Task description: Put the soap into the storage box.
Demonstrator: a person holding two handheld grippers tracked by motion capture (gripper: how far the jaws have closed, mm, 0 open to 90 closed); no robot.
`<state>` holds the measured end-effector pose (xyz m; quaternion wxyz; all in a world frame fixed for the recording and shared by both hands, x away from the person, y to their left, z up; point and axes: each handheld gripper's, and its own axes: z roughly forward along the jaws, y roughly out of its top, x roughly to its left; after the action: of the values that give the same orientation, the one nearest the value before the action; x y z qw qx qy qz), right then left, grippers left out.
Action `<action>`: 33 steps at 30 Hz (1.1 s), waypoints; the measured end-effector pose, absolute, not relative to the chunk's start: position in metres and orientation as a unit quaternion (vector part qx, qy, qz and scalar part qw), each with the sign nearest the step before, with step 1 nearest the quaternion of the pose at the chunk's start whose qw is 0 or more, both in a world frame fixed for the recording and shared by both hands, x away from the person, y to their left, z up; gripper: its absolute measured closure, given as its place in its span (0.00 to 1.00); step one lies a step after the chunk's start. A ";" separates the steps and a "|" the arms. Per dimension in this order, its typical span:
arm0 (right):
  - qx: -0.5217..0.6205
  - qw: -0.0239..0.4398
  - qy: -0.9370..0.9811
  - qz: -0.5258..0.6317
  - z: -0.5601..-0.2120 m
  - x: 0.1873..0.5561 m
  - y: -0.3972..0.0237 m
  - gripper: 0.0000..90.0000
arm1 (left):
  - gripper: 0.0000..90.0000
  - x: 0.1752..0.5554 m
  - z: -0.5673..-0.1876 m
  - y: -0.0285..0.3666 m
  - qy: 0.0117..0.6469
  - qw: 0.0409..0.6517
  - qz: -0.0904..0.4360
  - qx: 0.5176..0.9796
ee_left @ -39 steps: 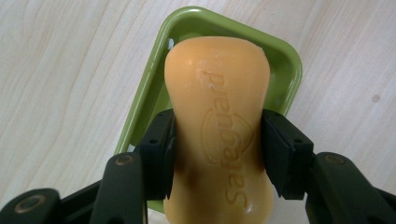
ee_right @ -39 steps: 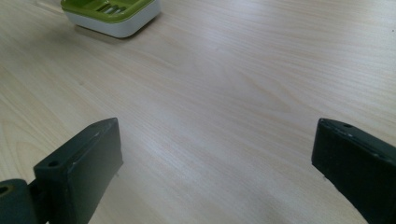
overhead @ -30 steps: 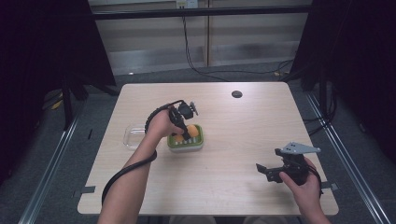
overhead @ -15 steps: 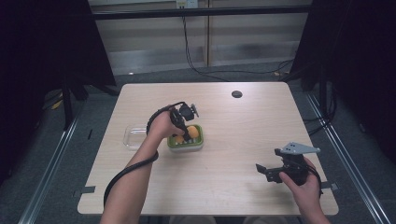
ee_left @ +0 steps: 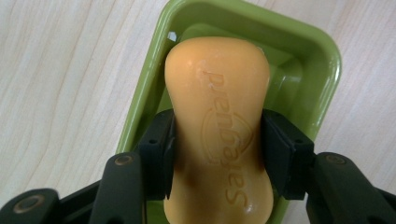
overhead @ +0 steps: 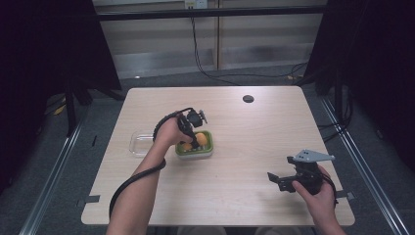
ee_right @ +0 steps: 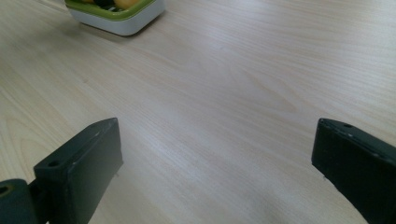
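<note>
Over the green soap dish, my left gripper is still clamping the orange soap bar, barely shifting, while my right gripper is staying wide open, empty.

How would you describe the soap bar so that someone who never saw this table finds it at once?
On the wooden table, look left of centre for the green dish, beside a clear lid. The soap lies in that dish, between the pads of the left hand-held gripper. It is the one orange thing there, waisted, with raised lettering.
</note>
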<state>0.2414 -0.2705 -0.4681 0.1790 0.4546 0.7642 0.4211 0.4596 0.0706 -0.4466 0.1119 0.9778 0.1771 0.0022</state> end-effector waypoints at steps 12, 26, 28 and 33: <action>0.451 0.177 0.768 0.419 -0.468 0.241 -0.267 0.02 | 0.52 0.461 -0.432 0.077 0.198 0.140 0.010 0.970; 0.452 0.180 0.764 0.423 -0.465 0.242 -0.267 0.02 | 0.26 0.449 -0.418 0.090 0.266 0.178 -0.004 0.947; 0.453 0.179 0.764 0.423 -0.465 0.242 -0.266 0.02 | 0.25 0.446 -0.416 0.092 0.266 0.179 -0.001 0.947; 0.450 0.180 0.765 0.424 -0.465 0.242 -0.265 0.02 | 0.21 0.438 -0.413 0.094 0.279 0.190 -0.007 0.941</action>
<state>0.2422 -0.2648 -0.4646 0.1797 0.4496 0.7651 0.4245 0.4377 0.0943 -0.4134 0.1897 0.9413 0.2793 -0.0069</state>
